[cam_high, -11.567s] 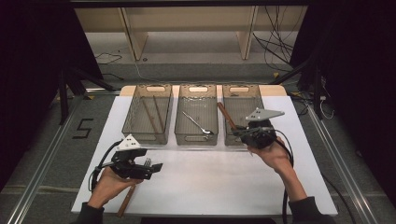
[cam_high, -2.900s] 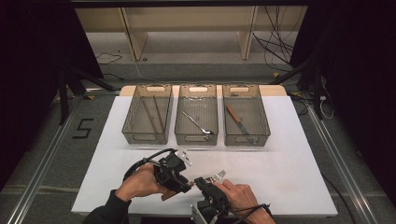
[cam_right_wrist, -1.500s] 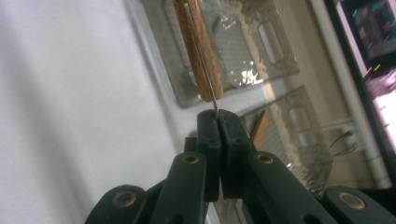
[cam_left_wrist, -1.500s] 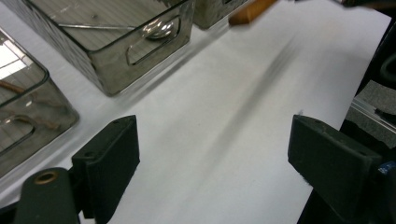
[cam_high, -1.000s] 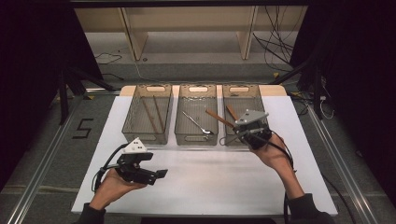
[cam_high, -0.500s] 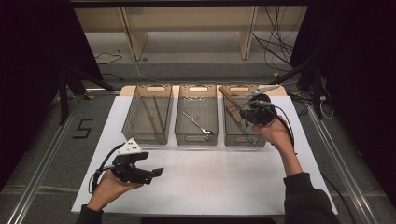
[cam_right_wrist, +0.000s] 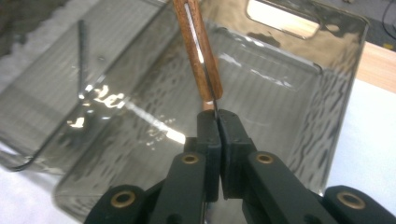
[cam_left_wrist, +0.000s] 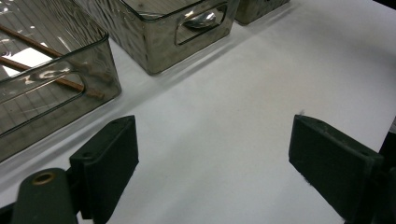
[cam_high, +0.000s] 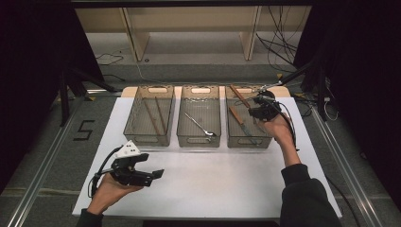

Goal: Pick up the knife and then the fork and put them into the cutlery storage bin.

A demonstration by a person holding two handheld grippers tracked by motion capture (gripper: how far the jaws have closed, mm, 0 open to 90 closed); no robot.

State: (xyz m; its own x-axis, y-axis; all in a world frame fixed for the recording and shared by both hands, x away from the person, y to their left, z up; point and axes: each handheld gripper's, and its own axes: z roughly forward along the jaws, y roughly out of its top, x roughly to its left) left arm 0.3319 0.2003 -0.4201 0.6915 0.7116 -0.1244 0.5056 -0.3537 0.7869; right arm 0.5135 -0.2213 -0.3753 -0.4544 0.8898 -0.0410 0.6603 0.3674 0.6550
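Note:
My right gripper [cam_high: 255,103] hangs over the far part of the right bin [cam_high: 232,140], shut on the thin metal blade of a wooden-handled knife [cam_high: 239,95]. In the right gripper view the jaws [cam_right_wrist: 217,116] pinch the blade just below the handle [cam_right_wrist: 196,51], which points away over the bin's floor. A second wooden-handled knife [cam_high: 240,123] lies in that bin. My left gripper [cam_high: 153,176] rests low over the white mat near the front left. Its pads [cam_left_wrist: 112,161] stand wide apart with only bare mat between them.
Three clear bins stand in a row at the back of the white mat [cam_high: 222,184]. The left bin [cam_high: 142,139] holds wooden chopsticks [cam_high: 156,116], and the middle bin [cam_high: 196,140] holds a metal utensil [cam_high: 201,125]. A cable trails from each gripper.
My right hand has carried the knife away from me, from the near side of the right bin toward its far end. The left hand has stayed put with its jaws apart.

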